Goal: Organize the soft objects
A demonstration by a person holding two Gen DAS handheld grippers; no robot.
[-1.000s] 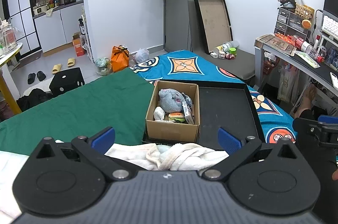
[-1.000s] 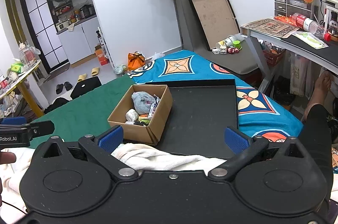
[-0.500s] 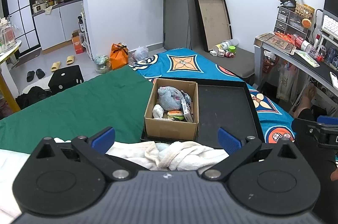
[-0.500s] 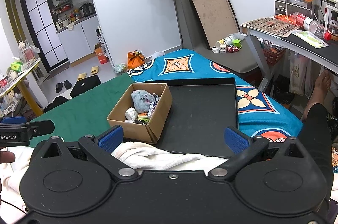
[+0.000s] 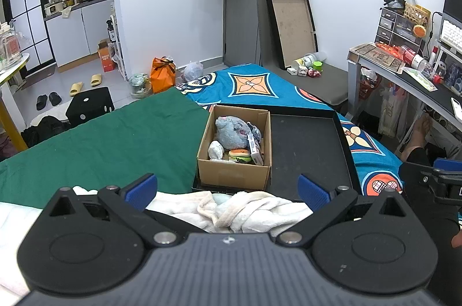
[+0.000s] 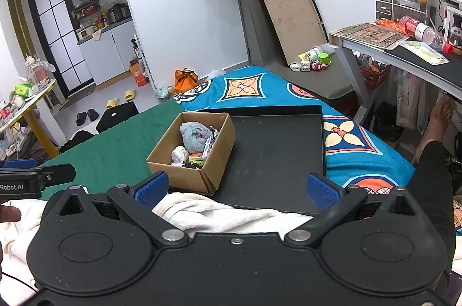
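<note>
change: small view drift over the last second; box slid slightly up-frame and leftward in both views, grippers apparently backing off a little. No item moved, so no gain for the task.
left gripper (image 5: 226,190): pads wide apart, empty, low centre of frame, above white towel (image 5: 248,207).
cardboard box (image 5: 234,176): centre frame, just beyond left gripper pads, on left part of black tray (image 5: 309,150).
box contents: grey plush (image 5: 231,131), burger toy (image 5: 239,154), white lump, small packet.
right gripper (image 6: 235,189): pads wide apart, empty; box upper left of pads, bare tray straight ahead.
stage: fits toys packed in, or toys awaiting sorting out.
</note>
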